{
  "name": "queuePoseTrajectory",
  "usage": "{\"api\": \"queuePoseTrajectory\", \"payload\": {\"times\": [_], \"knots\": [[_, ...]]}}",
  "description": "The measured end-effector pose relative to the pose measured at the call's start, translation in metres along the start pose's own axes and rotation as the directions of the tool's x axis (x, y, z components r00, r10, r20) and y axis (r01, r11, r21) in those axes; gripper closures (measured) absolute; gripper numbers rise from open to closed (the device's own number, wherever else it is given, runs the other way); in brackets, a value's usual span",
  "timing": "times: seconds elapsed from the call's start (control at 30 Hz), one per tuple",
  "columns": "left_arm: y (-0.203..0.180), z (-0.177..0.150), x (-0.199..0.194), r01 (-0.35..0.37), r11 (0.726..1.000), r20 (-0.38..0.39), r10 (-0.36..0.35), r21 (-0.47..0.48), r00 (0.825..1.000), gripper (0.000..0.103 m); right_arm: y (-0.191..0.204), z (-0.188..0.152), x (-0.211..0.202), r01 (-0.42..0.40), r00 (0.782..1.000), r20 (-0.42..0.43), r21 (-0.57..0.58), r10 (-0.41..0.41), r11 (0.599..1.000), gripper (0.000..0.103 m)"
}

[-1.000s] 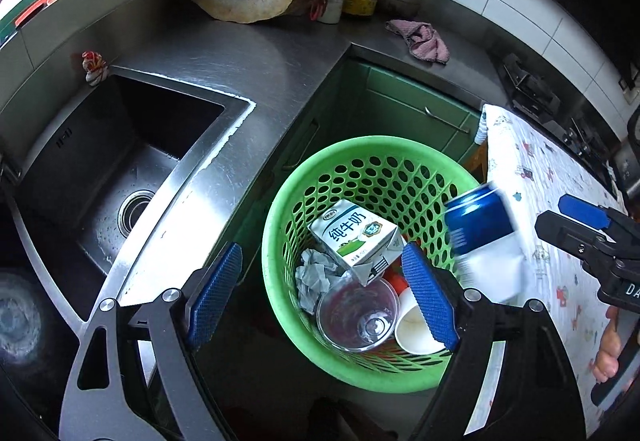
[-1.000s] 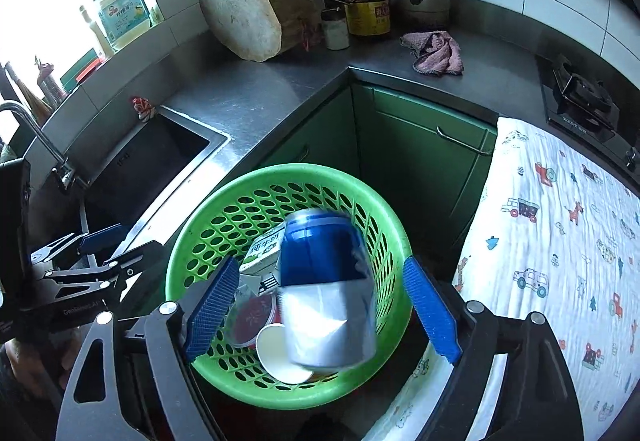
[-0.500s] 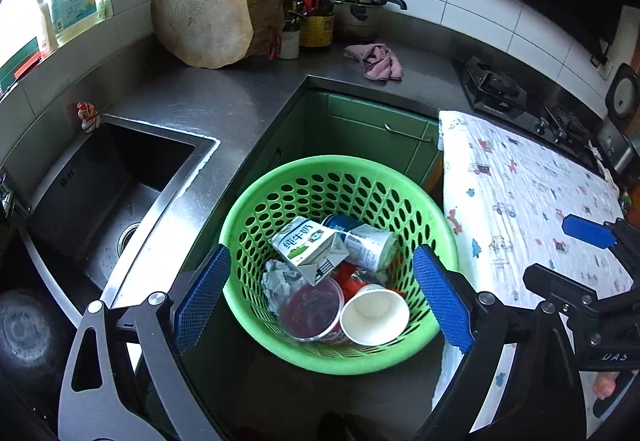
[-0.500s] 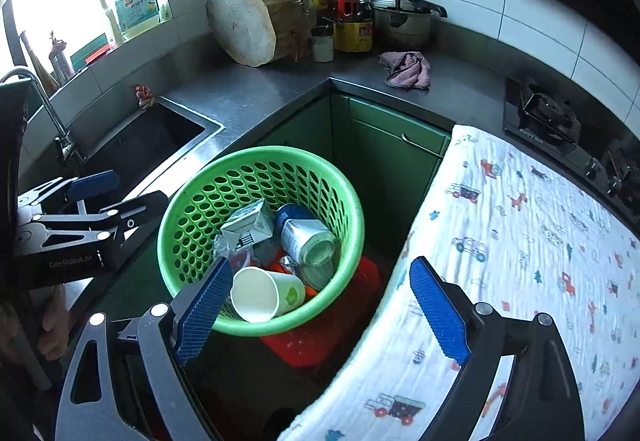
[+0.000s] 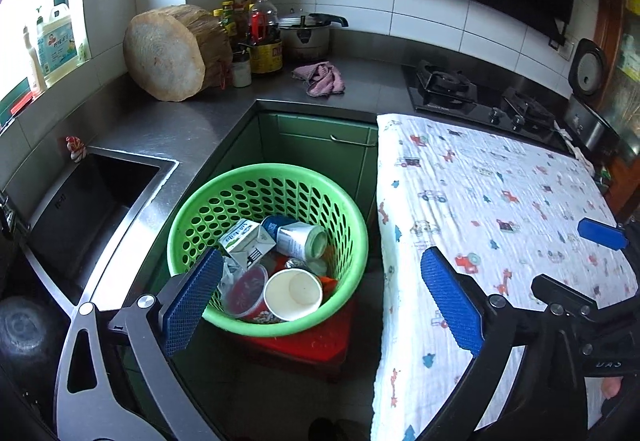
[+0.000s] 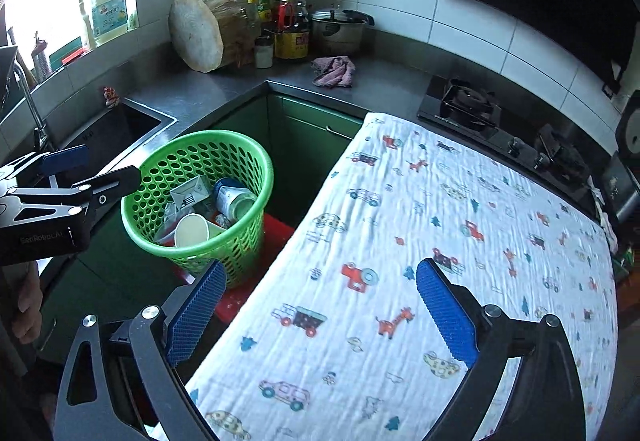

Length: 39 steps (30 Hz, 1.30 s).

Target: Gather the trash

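A green perforated basket [image 5: 200,217] [image 6: 240,157] stands on a red base on the floor below the counter corner. Inside it lie a milk carton [image 5: 245,243] [image 6: 191,193], a blue and white can [image 5: 296,237] [image 6: 234,201], a white paper cup [image 5: 293,295] [image 6: 192,231] and a clear lidded cup with red contents [image 5: 246,291]. My left gripper [image 5: 322,299] hovers above the basket's near rim, its jaws opening wide with nothing held. Over the cloth-covered table, my right gripper [image 6: 322,311] is also opening, its jaws bare. The cloth [image 6: 460,241] carries no trash that I can see.
A steel sink [image 5: 88,201] is left of the basket. The counter holds a round wooden block [image 5: 168,55], bottles [image 5: 262,29], a pot [image 5: 306,33] and a pink rag [image 5: 322,79]. A gas hob [image 5: 472,95] lies behind the table. A hand [image 6: 26,305] shows at the lower left.
The blue and white can dropped from the right gripper into the basket. Both grippers drew back and up from the basket and widened; the right one swung over the table.
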<state>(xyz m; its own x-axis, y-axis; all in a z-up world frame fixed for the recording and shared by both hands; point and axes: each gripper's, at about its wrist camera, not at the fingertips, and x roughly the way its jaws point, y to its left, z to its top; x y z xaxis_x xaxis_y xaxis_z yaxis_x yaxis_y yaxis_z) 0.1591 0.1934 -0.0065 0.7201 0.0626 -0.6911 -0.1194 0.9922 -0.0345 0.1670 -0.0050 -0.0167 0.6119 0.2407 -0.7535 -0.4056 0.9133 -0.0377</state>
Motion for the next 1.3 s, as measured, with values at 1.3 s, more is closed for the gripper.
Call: {"api": "queuePoseTrajectory", "payload": {"times": [1.3], "knots": [[-0.128, -0.047, -0.060, 0.075, 0.990, 0.118, -0.090, 0.122, 0.989, 0.005, -0.113, -0.104, -0.109, 0.116, 0.987, 0.069, 0.321, -0.145, 0.940, 0.008]]}}
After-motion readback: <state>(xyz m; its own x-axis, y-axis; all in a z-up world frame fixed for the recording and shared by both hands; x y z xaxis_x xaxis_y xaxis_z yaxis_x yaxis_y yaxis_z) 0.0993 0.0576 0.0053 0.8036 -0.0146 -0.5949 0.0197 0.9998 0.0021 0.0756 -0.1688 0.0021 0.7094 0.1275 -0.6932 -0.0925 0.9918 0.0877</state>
